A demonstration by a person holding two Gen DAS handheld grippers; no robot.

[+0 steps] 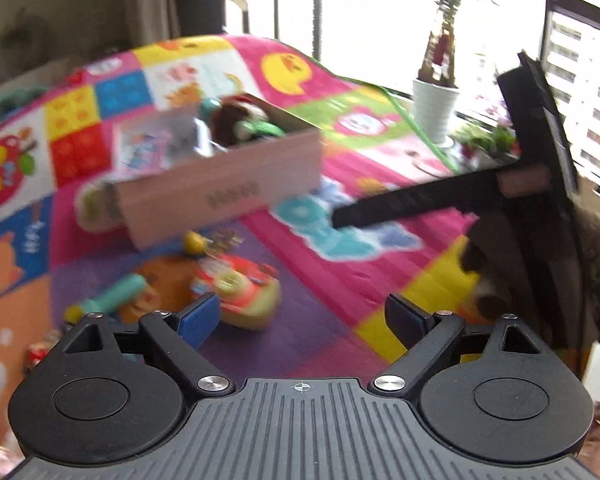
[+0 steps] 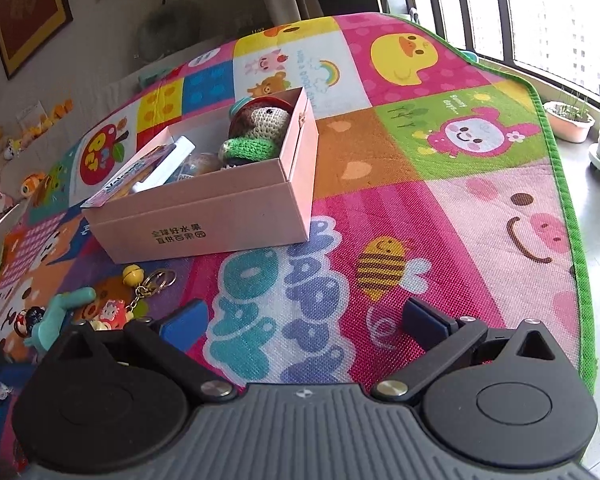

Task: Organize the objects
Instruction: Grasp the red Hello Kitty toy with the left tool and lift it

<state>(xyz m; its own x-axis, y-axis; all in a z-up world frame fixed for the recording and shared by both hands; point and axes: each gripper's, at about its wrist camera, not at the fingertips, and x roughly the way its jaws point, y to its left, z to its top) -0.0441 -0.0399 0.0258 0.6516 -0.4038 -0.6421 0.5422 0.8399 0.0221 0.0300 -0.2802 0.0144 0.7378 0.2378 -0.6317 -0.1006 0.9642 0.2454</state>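
Note:
A pink cardboard box [image 2: 220,216] stands on a colourful play mat; it holds a crocheted doll [image 2: 256,128] and a flat packet [image 2: 140,176]. It also shows, blurred, in the left wrist view [image 1: 220,184]. In front of the box lie a yellow bell keychain [image 2: 134,274], a teal toy [image 2: 62,312] and a red-orange toy [image 1: 236,288]. My left gripper [image 1: 300,320] is open and empty, just right of the red-orange toy. My right gripper [image 2: 304,322] is open and empty above the mat, in front of the box.
The other gripper's black fingers [image 1: 440,196] reach in from the right in the left wrist view. Potted plants [image 1: 436,108] stand by the window beyond the mat's green edge [image 2: 572,208]. Small plush toys [image 2: 32,124] line the wall at the left.

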